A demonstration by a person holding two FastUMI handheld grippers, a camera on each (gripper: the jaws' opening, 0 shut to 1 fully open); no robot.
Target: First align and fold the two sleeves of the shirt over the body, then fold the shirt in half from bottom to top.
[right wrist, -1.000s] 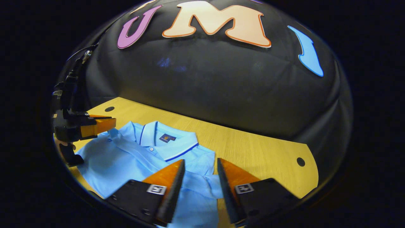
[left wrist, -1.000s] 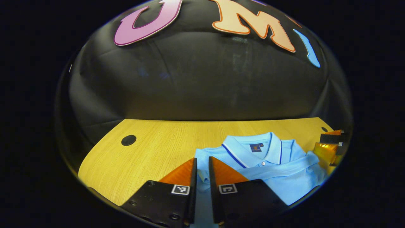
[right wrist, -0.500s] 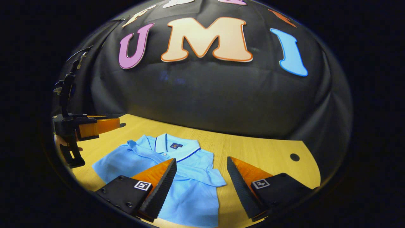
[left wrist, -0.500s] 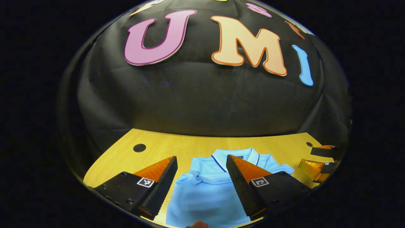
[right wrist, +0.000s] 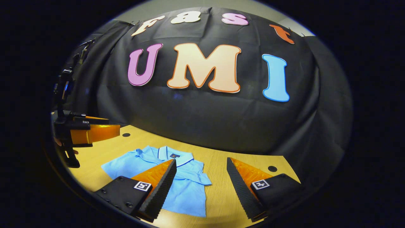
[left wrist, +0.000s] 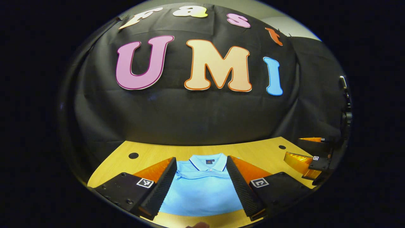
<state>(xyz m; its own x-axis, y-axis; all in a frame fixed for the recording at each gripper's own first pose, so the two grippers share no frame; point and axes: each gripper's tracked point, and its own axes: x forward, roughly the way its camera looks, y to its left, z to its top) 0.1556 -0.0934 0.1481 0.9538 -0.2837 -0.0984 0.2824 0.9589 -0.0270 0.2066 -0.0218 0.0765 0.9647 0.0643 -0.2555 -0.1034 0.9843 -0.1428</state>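
Note:
A light blue polo shirt [left wrist: 202, 190] lies flat on the wooden table [left wrist: 152, 152] as a compact folded shape, collar toward the wall and sleeves laid across the front. My left gripper [left wrist: 201, 158] hovers open above and in front of it, with nothing between the fingers. In the right gripper view the shirt [right wrist: 186, 190] sits left of centre, partly behind one finger. My right gripper [right wrist: 201, 160] is open too and holds nothing. Each gripper also shows off to the side in the other's view: the right one [left wrist: 294, 147] and the left one [right wrist: 112, 123].
The table [right wrist: 221, 193] ends at the black cloth wall behind the shirt. Round cable holes sit near its back corners [left wrist: 133, 155] [left wrist: 282, 147] [right wrist: 272, 168]. A bit of a person's finger [left wrist: 197, 225] peeks in at the bottom edge.
The left gripper was shut on the shirt's fabric, then opened and let go. Both grippers have pulled back and up from the shirt, which now looks smaller and lies still.

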